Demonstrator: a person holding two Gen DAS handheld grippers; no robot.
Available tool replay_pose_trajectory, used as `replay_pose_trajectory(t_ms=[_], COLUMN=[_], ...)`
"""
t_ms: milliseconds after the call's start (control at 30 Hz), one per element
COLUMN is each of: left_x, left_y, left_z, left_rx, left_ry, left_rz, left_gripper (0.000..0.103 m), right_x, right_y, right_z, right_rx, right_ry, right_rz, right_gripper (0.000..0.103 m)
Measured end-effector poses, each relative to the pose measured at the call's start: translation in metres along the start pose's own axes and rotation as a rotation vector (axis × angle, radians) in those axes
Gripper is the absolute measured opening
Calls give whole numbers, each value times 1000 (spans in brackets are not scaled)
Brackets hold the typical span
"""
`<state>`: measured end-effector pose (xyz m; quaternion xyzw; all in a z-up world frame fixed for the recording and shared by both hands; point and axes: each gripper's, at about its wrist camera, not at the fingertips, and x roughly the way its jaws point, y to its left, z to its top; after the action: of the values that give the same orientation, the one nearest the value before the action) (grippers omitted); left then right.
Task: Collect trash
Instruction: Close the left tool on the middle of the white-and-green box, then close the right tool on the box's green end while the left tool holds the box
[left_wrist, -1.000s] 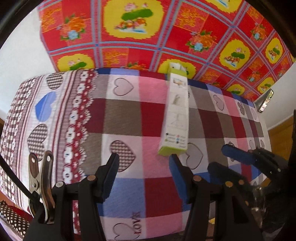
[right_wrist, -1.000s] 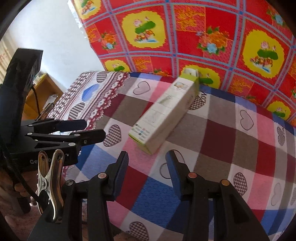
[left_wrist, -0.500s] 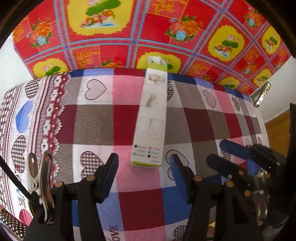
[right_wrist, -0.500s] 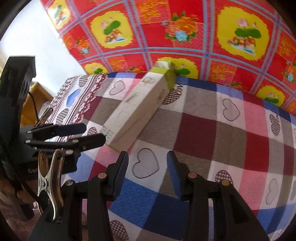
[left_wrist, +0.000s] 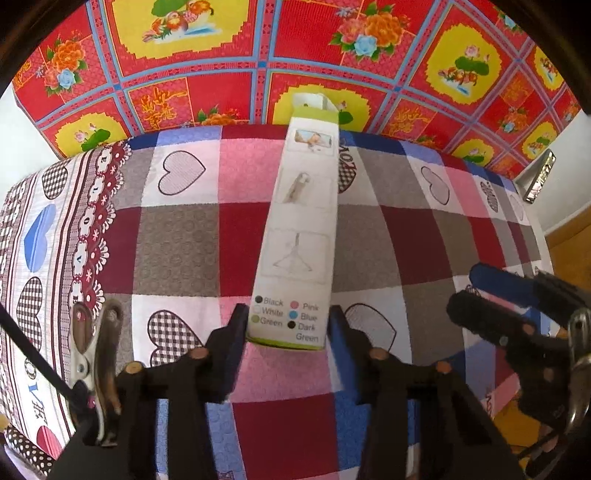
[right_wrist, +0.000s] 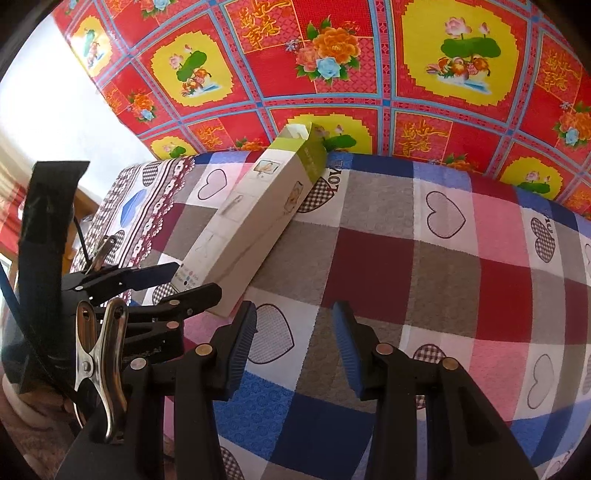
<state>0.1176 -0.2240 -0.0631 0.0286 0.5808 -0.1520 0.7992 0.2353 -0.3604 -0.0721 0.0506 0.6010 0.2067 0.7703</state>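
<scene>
Left wrist view: left gripper (left_wrist: 286, 325) straddles the near end of the long carton (left_wrist: 301, 236) lying on the checked bedcover (left_wrist: 177, 243), jaws closing for a grip, while right gripper (right_wrist: 293, 339) waits alongside, half-open and empty.

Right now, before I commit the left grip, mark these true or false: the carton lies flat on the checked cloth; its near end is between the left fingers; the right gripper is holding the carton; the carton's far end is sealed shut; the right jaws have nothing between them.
1. The carton lies flat on the checked cloth: true.
2. Its near end sits between the left gripper fingers: true; the jaws are closing.
3. The right gripper holds the carton: false; it is beside it, apart.
4. Far end sealed: false; a flap stands open.
5. Right jaws have nothing between them: true.
</scene>
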Motion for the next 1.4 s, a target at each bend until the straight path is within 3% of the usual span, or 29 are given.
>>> replay_pose_trajectory(t_ms=[300, 700, 1400], left_x=[-17, -41, -44], left_y=[6, 29, 68], left_z=[-21, -57, -87], left_rx=[94, 122, 21], left_ry=[8, 34, 43], left_rz=[15, -13, -15], left_gripper=[44, 44, 44], right_x=[3, 11, 56], right_y=[7, 28, 61], right_z=[5, 14, 84], right_rx=[-25, -82, -53], right_ry=[1, 2, 16], right_rz=[11, 30, 30], right_gripper=[44, 44, 44])
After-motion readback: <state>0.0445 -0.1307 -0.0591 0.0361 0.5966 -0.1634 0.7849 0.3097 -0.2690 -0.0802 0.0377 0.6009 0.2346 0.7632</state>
